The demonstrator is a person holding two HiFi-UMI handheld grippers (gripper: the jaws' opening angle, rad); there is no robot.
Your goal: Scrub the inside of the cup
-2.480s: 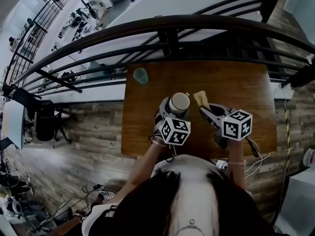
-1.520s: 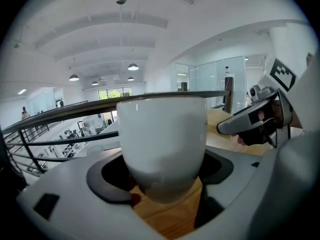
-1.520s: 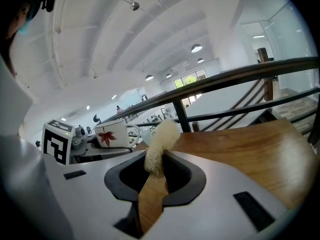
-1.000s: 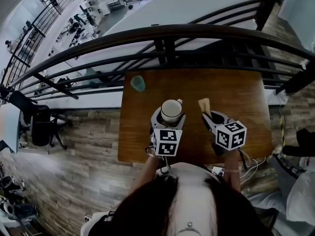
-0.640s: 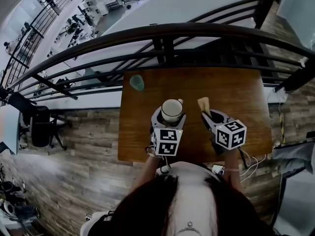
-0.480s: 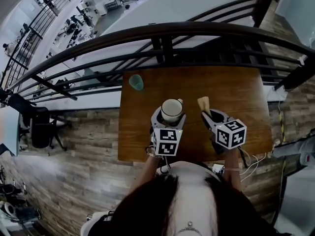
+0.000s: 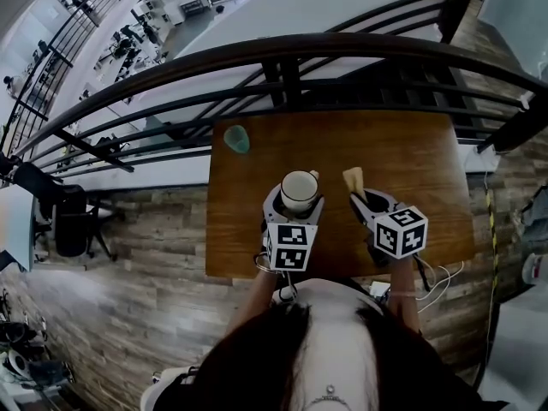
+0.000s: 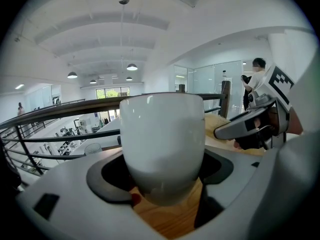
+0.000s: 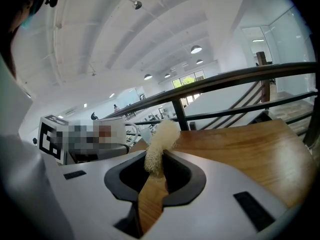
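— Start close in. What are the hands doing?

— Both are out in front of the person, side by side over the near half of the wooden table (image 7: pixel 411 161), each tool aimed away from the body and tipped a little downward. The left gripper (image 7: pixel 295 204) has its jaws clamped round the lower body of a white cup (image 8: pixel 161 134). The cup is upright with its mouth facing up. I can't tell whether its base rests on the wood.

— And the other?

— The right gripper (image 9: pixel 156 176) has its jaws pinched nearly together on the bottom end of a pale fibrous scrubber (image 9: pixel 161 139). The scrubber's long axis runs straight out from the jaws, free end forward and slightly up.

— So how do the two lie?

— The cup is just to the left of the scrubber tip, at about the same reach, and the two are apart. Nothing is inside the cup yet. My guess is the right hand has to swing left and tip the scrubber's end down into the open mouth while the left holds the cup firm.

— Anything further off?

— A small teal glass (image 7: pixel 237 138) sits at the table's far left corner, well clear. Beyond it is a dark railing (image 7: pixel 282 54).
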